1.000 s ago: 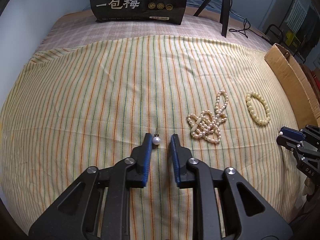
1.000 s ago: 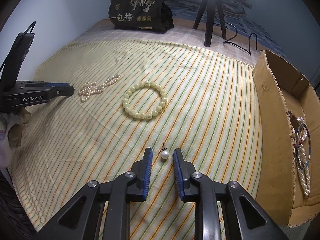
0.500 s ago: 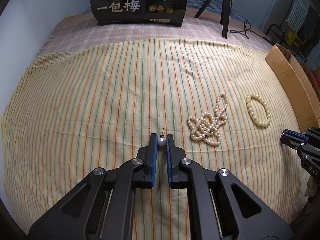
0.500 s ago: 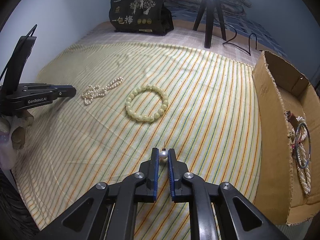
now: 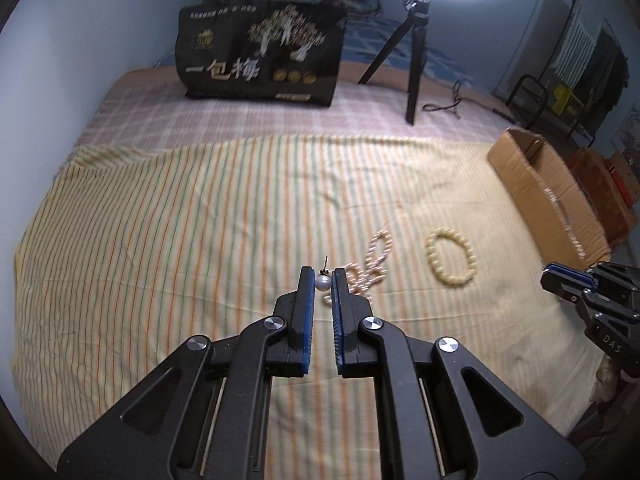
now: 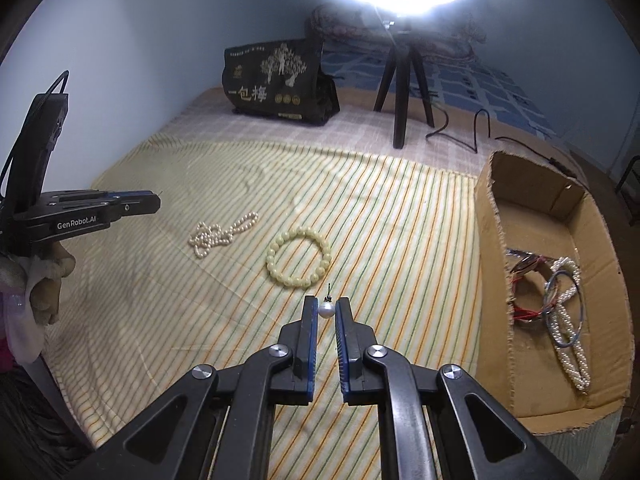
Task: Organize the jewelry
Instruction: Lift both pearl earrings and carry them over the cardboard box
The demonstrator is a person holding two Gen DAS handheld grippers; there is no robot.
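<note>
Both grippers, open a second ago, have closed: left gripper (image 5: 322, 279) pinches one small white pearl earring (image 5: 322, 282), right gripper (image 6: 327, 307) another (image 6: 326, 309), both lifted off the striped bedcloth (image 5: 160, 240).

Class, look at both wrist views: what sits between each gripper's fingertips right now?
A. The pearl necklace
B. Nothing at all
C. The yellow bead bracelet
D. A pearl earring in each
D: the left gripper and right gripper each pinch a pearl earring.
</note>
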